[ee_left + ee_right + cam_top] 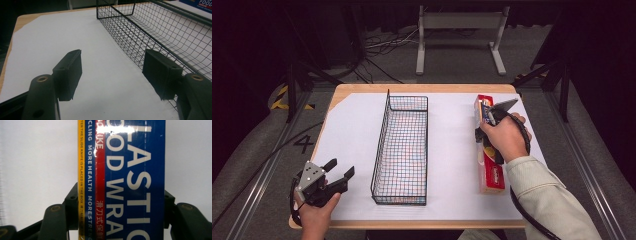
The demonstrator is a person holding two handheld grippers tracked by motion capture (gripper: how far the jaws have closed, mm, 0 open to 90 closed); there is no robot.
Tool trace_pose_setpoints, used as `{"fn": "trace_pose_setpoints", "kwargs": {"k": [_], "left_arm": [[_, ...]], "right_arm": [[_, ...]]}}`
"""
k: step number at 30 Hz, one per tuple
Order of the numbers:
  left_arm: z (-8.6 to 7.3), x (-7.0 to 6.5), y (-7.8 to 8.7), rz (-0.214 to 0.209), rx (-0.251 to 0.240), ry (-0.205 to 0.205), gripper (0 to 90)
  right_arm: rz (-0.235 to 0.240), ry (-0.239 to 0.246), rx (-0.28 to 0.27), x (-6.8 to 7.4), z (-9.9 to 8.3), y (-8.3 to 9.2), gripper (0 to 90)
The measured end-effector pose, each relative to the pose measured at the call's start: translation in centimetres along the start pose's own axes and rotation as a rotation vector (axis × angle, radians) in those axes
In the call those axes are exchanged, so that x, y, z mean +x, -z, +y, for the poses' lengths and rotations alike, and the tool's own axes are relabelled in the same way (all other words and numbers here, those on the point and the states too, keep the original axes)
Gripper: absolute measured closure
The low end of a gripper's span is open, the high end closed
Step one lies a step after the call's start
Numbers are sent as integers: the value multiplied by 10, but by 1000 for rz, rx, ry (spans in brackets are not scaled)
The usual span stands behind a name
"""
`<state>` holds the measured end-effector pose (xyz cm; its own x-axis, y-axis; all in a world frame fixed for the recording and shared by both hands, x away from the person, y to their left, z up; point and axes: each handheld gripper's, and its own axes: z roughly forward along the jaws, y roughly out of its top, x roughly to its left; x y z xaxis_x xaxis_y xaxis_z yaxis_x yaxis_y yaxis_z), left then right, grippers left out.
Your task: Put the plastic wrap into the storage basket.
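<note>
1. The plastic wrap box [488, 150] lies on the right side of the worktop [452, 90], on the white sheet [352, 130]; its long axis runs from the near edge toward the far edge, parallel to the wire basket [402, 150]
2. The right gripper [490, 120] sits over the far half of the box. In the right gripper view its jaws stand on either long side of the box [125, 180], pads pressed against the two faces, so the grip runs across the short width
3. The left gripper [339, 172] is held at the near left corner of the worktop, jaws apart with nothing between them; the left gripper view shows its pads [70, 72] wide of each other over bare sheet, with the basket wall [150, 35] just ahead to one side
4. Relation that governs the next move, as judged: the basket lies to the left of the box, well apart from it, and both run the same way, so the box needs a sideways carry with no turn. The right hand [504, 137] is the nearer
5. Clearance: the basket is empty and longer than it is wide; its right wall must be cleared from above. The near end of the box hangs beyond the grip and could sag or clip the rim
6. Open sheet lies between box and basket, free of obstacles
</note>
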<state>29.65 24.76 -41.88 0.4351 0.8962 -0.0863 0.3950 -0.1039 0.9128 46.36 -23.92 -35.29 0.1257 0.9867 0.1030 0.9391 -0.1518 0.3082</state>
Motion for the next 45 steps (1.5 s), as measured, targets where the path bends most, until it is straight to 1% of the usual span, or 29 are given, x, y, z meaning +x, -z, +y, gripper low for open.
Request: {"fn": "trace_pose_setpoints", "kwargs": {"k": [2, 6, 7, 8, 9, 12, 13, 15, 16, 18, 19, 23, 28, 32, 33, 34, 36, 37, 39, 42, 43, 44, 45], "left_arm": [[0, 0, 0, 2, -7, 15, 322], [-1, -2, -3, -14, 6, -5, 323], [-1, -2, -3, -14, 6, -5, 323], [0, -3, -4, -16, 3, -6, 323], [0, -3, -4, -17, 0, -10, 323], [0, -4, -4, -19, 0, -11, 323], [0, -4, -5, -19, 1, -12, 323], [0, -5, -6, -20, 3, -10, 324], [0, -5, -6, -20, 3, -9, 324], [0, -6, -6, -15, 4, -15, 324], [0, -6, -7, -14, 7, -17, 325], [-1, -7, -6, -2, 15, -20, 327], [-2, -7, -4, 8, 15, -21, 327], [-4, -7, -2, 14, 13, -23, 327], [-4, -6, -2, 13, 14, -26, 327], [-4, -6, -2, 13, 14, -26, 327], [-3, -6, -2, 11, 14, -23, 327], [-3, -6, -2, 10, 14, -22, 327], [-3, -6, -3, 8, 13, -22, 328], [-3, -7, -3, 9, 12, -23, 328], [-3, -7, -3, 10, 13, -29, 328], [-3, -7, -3, 10, 13, -29, 327], [-3, -7, -3, 11, 10, -27, 328]], "right_arm": [[1, 0, -16, 9, 1, 5, 408], [18, 1, -16, 30, 2, 15, 408], [18, 1, -16, 30, 2, 15, 408], [20, 12, -30, 41, 2, 19, 408], [22, 5, -28, 45, 2, 21, 408], [36, 10, -34, 60, 1, 25, 407], [36, 10, -34, 60, 1, 25, 407], [44, 24, -39, 71, 1, 28, 407], [45, 22, -37, 76, 1, 29, 407], [43, 36, -43, 84, 0, 30, 406], [43, 33, -40, 89, 0, 31, 406], [56, 52, -44, 106, 0, 35, 406], [57, 57, -43, 122, 0, 35, 405], [68, 59, -38, 136, 1, 35, 405], [69, 66, -37, 139, 1, 34, 405], [69, 66, -37, 139, 1, 34, 405], [76, 75, -40, 147, 0, 33, 405], [85, 80, -39, 154, 0, 33, 405], [96, 80, -39, 162, 0, 33, 405], [102, 93, -36, 171, -1, 32, 405], [106, 94, -33, 174, -1, 31, 404], [106, 94, -33, 174, -1, 31, 404], [117, 99, -35, 180, -2, 30, 404]]}}
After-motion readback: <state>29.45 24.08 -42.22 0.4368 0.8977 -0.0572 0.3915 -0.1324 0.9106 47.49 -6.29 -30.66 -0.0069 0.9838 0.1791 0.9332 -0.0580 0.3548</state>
